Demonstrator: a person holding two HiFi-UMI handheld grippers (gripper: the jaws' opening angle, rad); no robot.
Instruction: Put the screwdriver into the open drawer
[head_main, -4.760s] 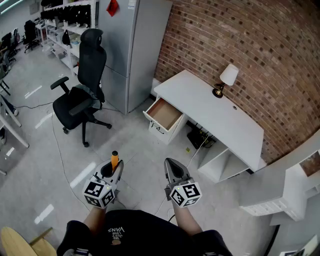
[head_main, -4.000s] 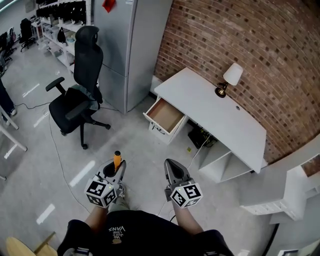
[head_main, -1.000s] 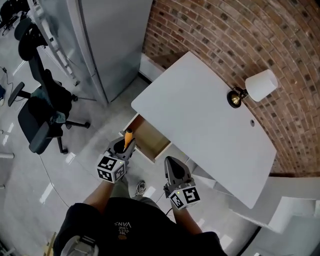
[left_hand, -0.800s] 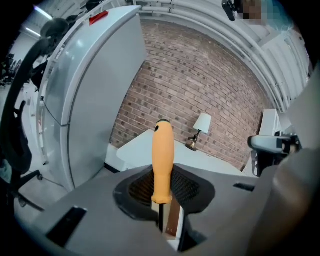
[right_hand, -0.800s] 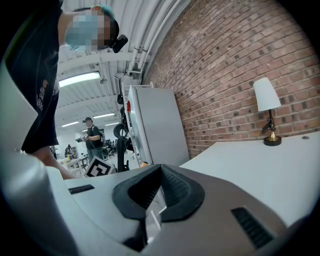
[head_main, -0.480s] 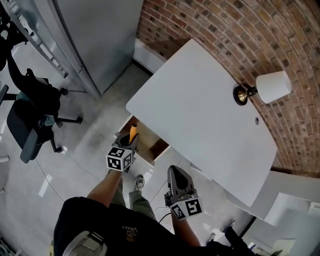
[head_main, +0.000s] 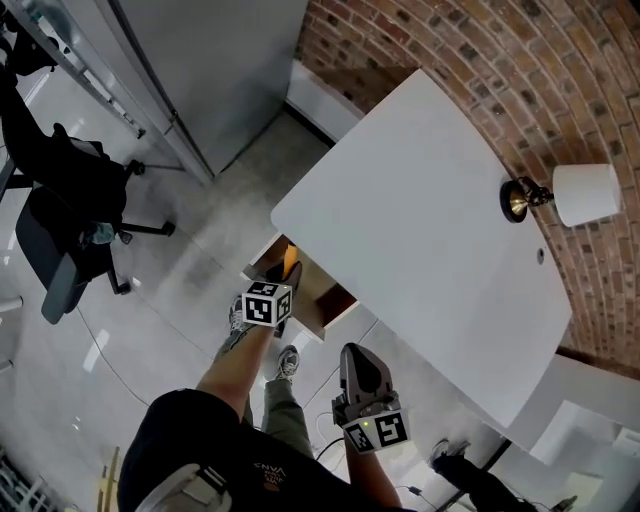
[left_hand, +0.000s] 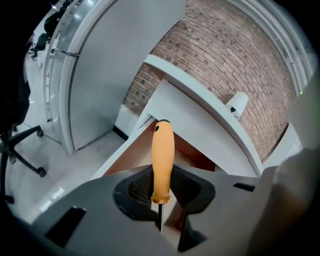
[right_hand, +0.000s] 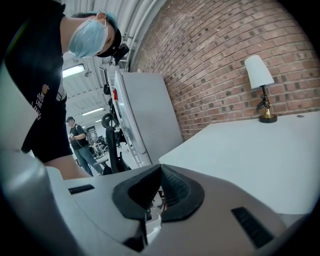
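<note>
The screwdriver (left_hand: 162, 159) has an orange handle and a thin metal shaft, and it stands upright between the left gripper's jaws. My left gripper (left_hand: 161, 181) is shut on it. In the head view the left gripper (head_main: 286, 274) hangs over the open drawer (head_main: 312, 300) under the desk's left end, and the screwdriver's handle (head_main: 290, 254) points to the drawer's back. The drawer's brown inside (left_hand: 196, 156) lies just beyond the handle. My right gripper (head_main: 356, 354) is held low and nearer my body, shut with nothing in it (right_hand: 159, 192).
The white desk (head_main: 430, 230) stands against a brick wall and carries a small lamp (head_main: 575, 193). A grey refrigerator (head_main: 215, 60) stands at the left, and a black office chair (head_main: 55, 200) further left. Another person (right_hand: 80, 140) stands far off in the right gripper view.
I have walked up to the desk. The left gripper has moved forward with the screwdriver until it hangs over the open drawer. The right gripper stayed low and shut.
</note>
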